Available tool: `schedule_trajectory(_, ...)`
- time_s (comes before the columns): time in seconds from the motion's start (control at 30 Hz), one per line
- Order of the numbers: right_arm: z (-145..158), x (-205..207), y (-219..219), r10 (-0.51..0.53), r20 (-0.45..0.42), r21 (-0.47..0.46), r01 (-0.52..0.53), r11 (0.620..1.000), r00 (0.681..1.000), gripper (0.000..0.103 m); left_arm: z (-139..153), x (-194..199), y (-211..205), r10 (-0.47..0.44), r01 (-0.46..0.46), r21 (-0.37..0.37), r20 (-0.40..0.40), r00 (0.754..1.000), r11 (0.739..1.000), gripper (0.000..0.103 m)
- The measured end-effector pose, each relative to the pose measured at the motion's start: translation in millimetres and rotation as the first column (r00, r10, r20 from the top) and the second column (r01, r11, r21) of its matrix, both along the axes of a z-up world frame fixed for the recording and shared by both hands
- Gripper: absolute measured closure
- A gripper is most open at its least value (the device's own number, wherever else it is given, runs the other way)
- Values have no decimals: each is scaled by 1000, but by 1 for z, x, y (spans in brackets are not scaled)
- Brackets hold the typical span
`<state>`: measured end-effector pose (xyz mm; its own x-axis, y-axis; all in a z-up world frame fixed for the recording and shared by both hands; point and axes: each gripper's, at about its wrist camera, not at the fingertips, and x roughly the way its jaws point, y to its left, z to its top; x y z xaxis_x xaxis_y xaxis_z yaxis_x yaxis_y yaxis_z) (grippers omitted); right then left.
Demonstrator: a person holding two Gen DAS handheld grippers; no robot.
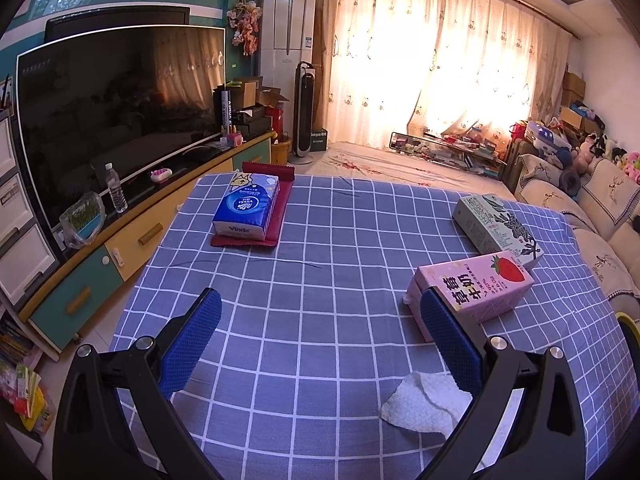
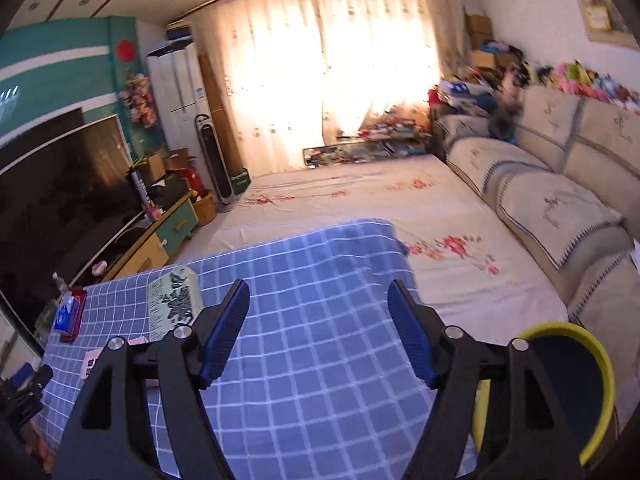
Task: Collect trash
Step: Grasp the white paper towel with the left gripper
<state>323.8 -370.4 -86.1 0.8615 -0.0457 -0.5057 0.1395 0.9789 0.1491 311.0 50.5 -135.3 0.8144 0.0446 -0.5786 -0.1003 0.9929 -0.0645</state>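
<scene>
A pink strawberry milk carton (image 1: 476, 286) lies on the blue checked tablecloth (image 1: 312, 280), just beyond my left gripper's right finger. A green-white carton (image 1: 498, 230) lies behind it and also shows in the right wrist view (image 2: 174, 300). A crumpled white tissue (image 1: 424, 404) lies near the right finger's base. My left gripper (image 1: 320, 312) is open and empty above the cloth. My right gripper (image 2: 318, 300) is open and empty over the table's right part. A yellow-rimmed bin (image 2: 560, 384) stands low at the right, beside the table.
A blue tissue pack (image 1: 246, 210) rests on a red packet (image 1: 276, 216) at the far left of the table. A TV (image 1: 112, 108) on a low cabinet stands left. A sofa (image 2: 560, 200) runs along the right; a flowered sheet (image 2: 360, 208) covers the floor beyond.
</scene>
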Motion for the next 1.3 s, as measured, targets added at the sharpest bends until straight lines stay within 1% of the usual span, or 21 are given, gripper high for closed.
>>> schedule_trajectory(0.03,-4,2,7,7,-4,-18,-7,1000,1000,35,0,0,-1,-6,6,-1,-3,1000,1000,5)
schedule_trajectory(0.1,-15,5,14,34,-40,-50,-36,998,999,35,-1,1,-4,-23,23,-13,-17,1000,1000,5)
schedule_trajectory(0.17,-21,7,14,22,-66,-70,-27,997,998,34,-1,0,-11,-78,77,-47,-32,996,996,5)
schedule_trajectory(0.27,-18,8,7,12,-60,-37,-14,999,998,32,-1,-6,-33,-152,150,-35,-57,987,988,5)
schedule_trajectory(0.33,-17,3,5,-3,-47,-24,2,1000,999,30,-2,-8,-46,-203,199,-50,-82,976,979,5)
schedule_trajectory(0.43,-14,0,3,-2,-34,-8,2,1000,999,29,-6,-13,-70,-272,270,-35,-132,953,962,5)
schedule_trajectory(0.5,-13,0,2,-3,-34,-2,3,1000,999,29,-12,-16,-87,-318,318,-26,-171,933,948,5)
schedule_trajectory(0.6,-14,0,0,-2,-38,15,2,1000,999,29,-22,-22,-104,-361,363,-34,-223,906,931,5)
schedule_trajectory(0.63,-13,0,0,-2,-38,17,2,1000,999,29,-24,-23,-107,-365,367,-36,-233,901,930,5)
schedule_trajectory(0.67,-13,0,-1,0,-39,21,1,1000,999,29,-26,-24,-109,-368,370,-41,-246,897,928,5)
schedule_trajectory(0.83,-15,1,0,8,-47,40,-6,999,999,29,-41,-28,-122,-406,390,-113,-307,861,914,5)
schedule_trajectory(0.93,-15,1,1,15,-49,45,-13,999,999,29,-46,-33,-138,-373,385,-27,-323,870,923,5)
schedule_trajectory(1.03,-15,1,2,19,-50,47,-16,999,999,28,-49,-34,-148,-348,376,25,-327,879,926,5)
schedule_trajectory(1.07,-16,1,2,20,-52,49,-18,999,998,28,-49,-35,-152,-342,376,46,-325,882,925,6)
schedule_trajectory(1.1,-16,1,3,22,-53,51,-20,999,998,27,-49,-36,-155,-345,380,55,-314,884,923,14)
schedule_trajectory(1.13,-16,1,3,24,-54,52,-21,998,998,27,-47,-38,-157,-350,384,55,-305,886,922,19)
schedule_trajectory(1.17,-16,1,3,25,-56,53,-22,998,998,27,-44,-39,-159,-352,385,56,-301,886,921,33)
schedule_trajectory(1.2,-16,1,3,26,-56,53,-23,998,998,27,-42,-39,-160,-346,381,62,-302,888,923,43)
schedule_trajectory(1.23,-16,1,4,28,-55,54,-24,998,998,27,-40,-37,-159,-342,377,62,-304,889,924,47)
schedule_trajectory(1.3,-15,1,4,29,-55,56,-26,998,998,27,-38,-36,-157,-333,367,59,-305,892,928,59)
